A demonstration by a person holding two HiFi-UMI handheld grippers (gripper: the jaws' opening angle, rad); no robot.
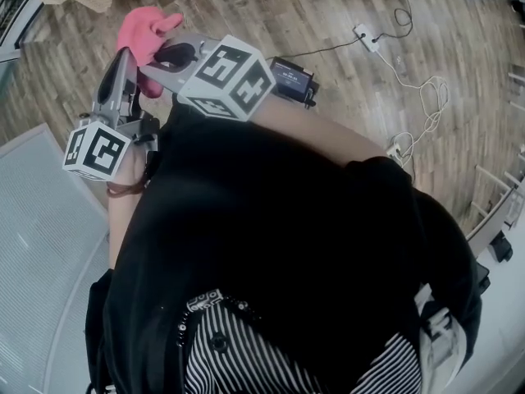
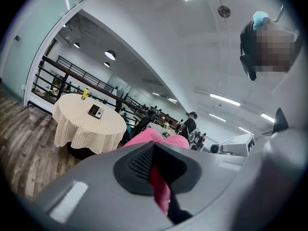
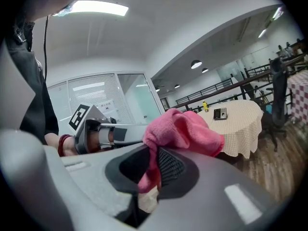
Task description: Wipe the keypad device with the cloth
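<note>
Up over wood floor (image 1: pixel 246 6), pink cloth (image 1: pixel 141 29) pinched from two sides: left hand-held gripper (image 2: pixel 153 148) clamped on one edge, right hand-held gripper (image 3: pixel 155 150) clamped on the other. Keypad device (image 3: pixel 220 113) well apart, flat on round checked tabletop (image 3: pixel 240 126) near yellow bottle (image 3: pixel 205 106).

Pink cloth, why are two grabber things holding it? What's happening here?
A person has a gripper in each hand. The left gripper and the right gripper are both shut on the same pink cloth, holding it up in the air between them. The keypad device sits on a round table across the room, so no wiping has begun.
</note>
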